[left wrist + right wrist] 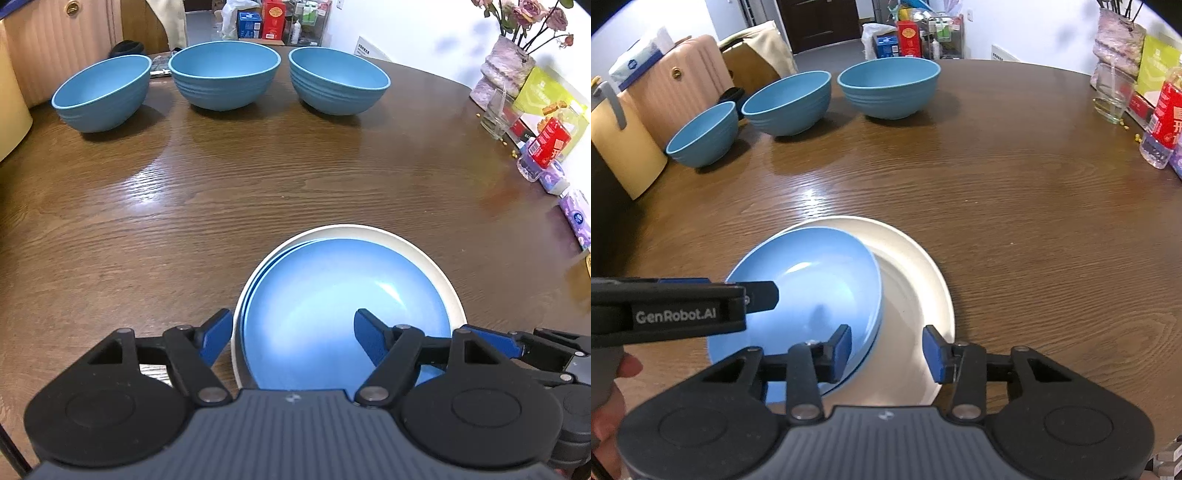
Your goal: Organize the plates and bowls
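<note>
Blue plates (325, 295) lie stacked on a larger white plate (424, 251) near the front of the brown table (258, 184). My left gripper (293, 338) stands open astride the stack's left rim, pads off it. In the right wrist view the blue plates (812, 273) sit shifted left on the white plate (916, 266). My right gripper (888, 352) is open, with the blue rim between its fingers and untouched. The left gripper (761, 295) reaches in from the left. Three blue bowls (103, 92) (225, 74) (338, 81) stand in a row at the back.
A vase of flowers (506, 70), a glass (496, 114), boxes, a red-labelled bottle (1161, 122) and tissue packs line the table's right edge. A pink suitcase (683, 85) and a chair stand beyond the left edge. A person's hand (613, 387) shows at lower left.
</note>
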